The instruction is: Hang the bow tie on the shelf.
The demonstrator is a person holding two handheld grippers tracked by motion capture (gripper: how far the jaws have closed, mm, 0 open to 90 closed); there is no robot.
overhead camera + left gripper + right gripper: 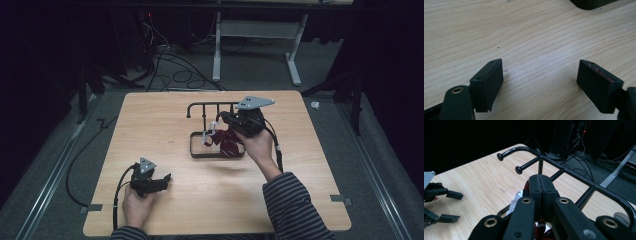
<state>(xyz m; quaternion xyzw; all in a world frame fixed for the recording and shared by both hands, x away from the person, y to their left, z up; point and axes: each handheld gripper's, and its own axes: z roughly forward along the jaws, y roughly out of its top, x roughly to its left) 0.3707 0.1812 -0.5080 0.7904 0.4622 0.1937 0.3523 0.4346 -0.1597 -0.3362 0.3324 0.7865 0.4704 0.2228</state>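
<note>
Here we have our right gripper [224, 120] clamped on the maroon tie [227, 142], which hangs toward six o'clock under the rack [212, 106]; our left gripper [162, 180] rests open on the desk [165, 120]

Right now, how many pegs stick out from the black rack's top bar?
4: the curved end peg, a knobbed peg beside it, and two further along with tips behind the right gripper. More may be hidden.

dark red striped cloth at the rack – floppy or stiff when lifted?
Probably floppy: the red striped cloth lies crumpled in folds on the rack base. It looks thin, so likely light. The right gripper has its fingers shut above it; lifted from one pinch, it would likely drape and could snag on pegs.
</note>
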